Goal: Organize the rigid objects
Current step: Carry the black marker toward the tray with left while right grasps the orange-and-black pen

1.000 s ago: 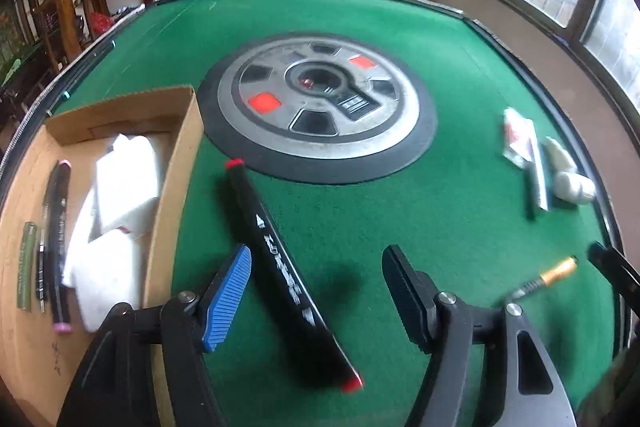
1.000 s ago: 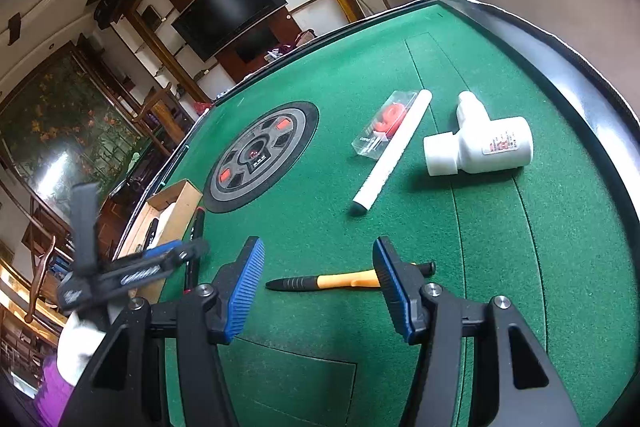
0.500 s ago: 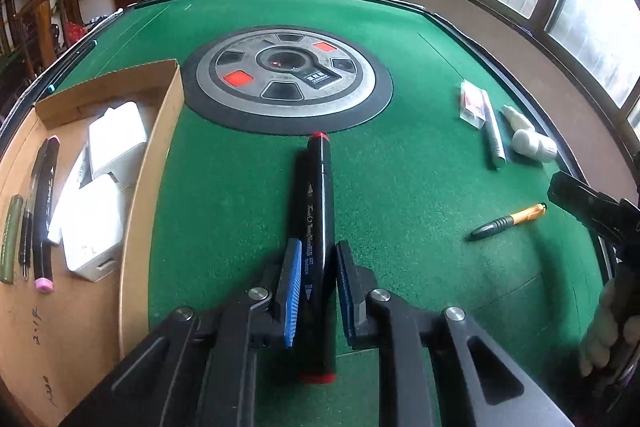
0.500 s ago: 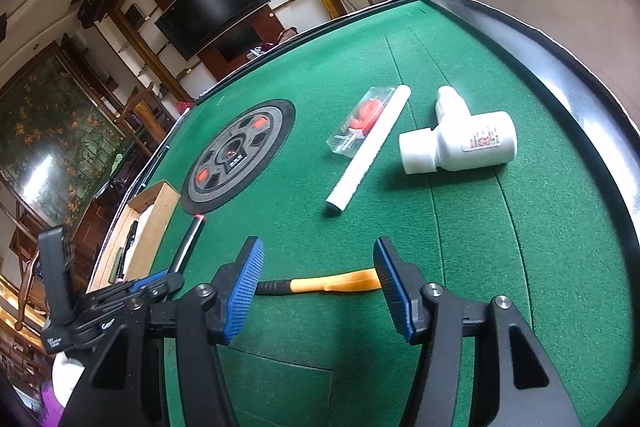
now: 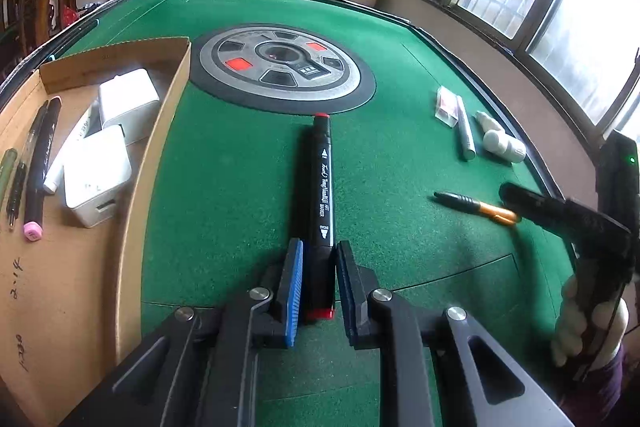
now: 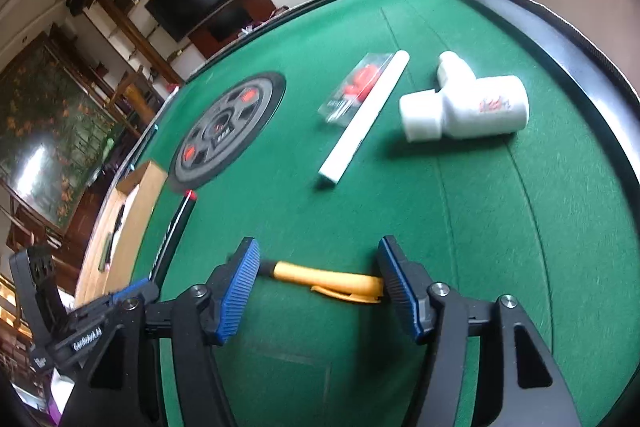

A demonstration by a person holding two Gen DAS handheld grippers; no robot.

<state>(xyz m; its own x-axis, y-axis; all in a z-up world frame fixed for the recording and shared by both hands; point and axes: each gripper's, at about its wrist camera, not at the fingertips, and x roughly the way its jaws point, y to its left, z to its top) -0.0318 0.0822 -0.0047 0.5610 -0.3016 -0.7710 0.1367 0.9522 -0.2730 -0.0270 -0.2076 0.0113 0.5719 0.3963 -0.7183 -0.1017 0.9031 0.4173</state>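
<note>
Marker [image 5: 320, 187], a long black art marker with red end caps, lies on the green bench [image 5: 240, 167], pointing from us toward the far grey disc [image 5: 280, 67]. We have the left hand-held gripper [image 5: 318, 283] pinched around its near end, both pads against the barrel just ahead of the red cap. We judge it light and stiff, with a smooth plastic barrel that could swivel or slip, since we hold it at one end, not at the middle. A grip nearer the printed label would balance it better; as it is, we should lift gently and keep it level.

To the left sits the cardboard tray [image 5: 160, 131], already holding white adapters [image 5: 96, 175] and several pens [image 5: 40, 163], so we take that as the marker's destination.

On the right, the right hand-held gripper [image 6: 318, 283] is spread wide, its pads straddling the orange pen [image 6: 328, 279] without closing on it. That pen looks light, thin and rigid too, and lies crosswise between the pads; we would turn the gripper and pinch across the barrel. Farther off lie a white pipe fitting [image 6: 464, 107], a white stick [image 6: 364, 119] and a clear packet [image 6: 352, 91].
</note>
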